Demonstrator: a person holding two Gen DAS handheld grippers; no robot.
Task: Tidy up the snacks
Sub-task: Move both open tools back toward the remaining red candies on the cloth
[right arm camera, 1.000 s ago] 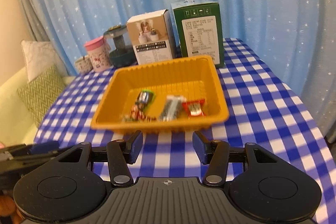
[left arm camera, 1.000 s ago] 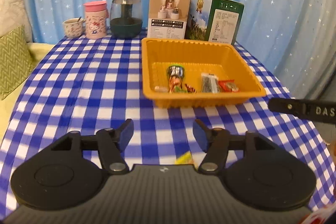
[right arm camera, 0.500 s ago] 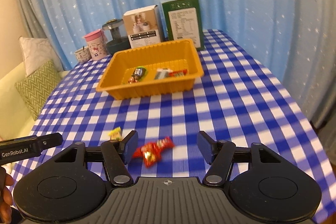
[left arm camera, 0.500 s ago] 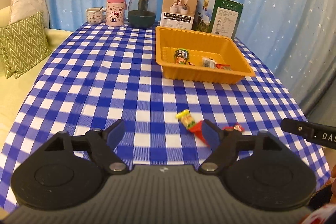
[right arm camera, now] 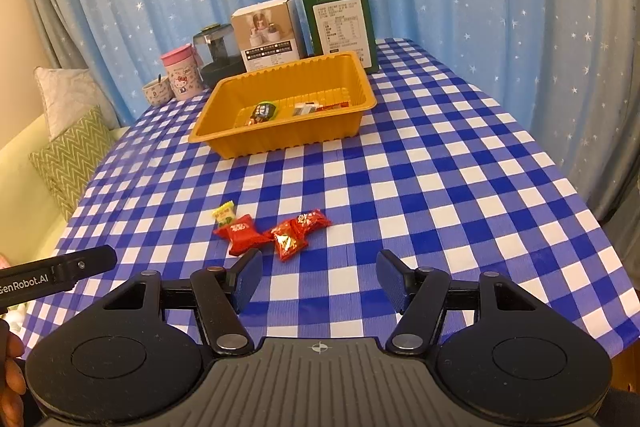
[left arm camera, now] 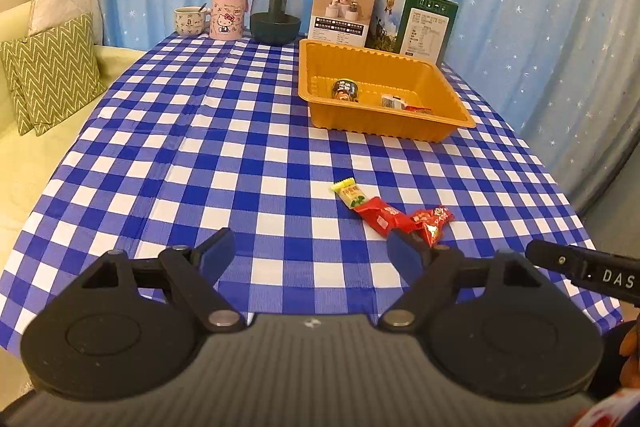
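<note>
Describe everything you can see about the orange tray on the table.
The orange tray is a shallow rectangular container that looks like thin moulded plastic, with ribbed walls and a flat, flared rim. It sits level on the blue-and-white checked tablecloth toward the far end, just in front of two upright boxes. A few wrapped snacks lie on its floor, leaving it mostly unfilled. Neither gripper touches it.

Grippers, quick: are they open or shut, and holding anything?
Left gripper: open, has just been opening, holding nothing.
Right gripper: open, has just been opening, holding nothing.
</note>
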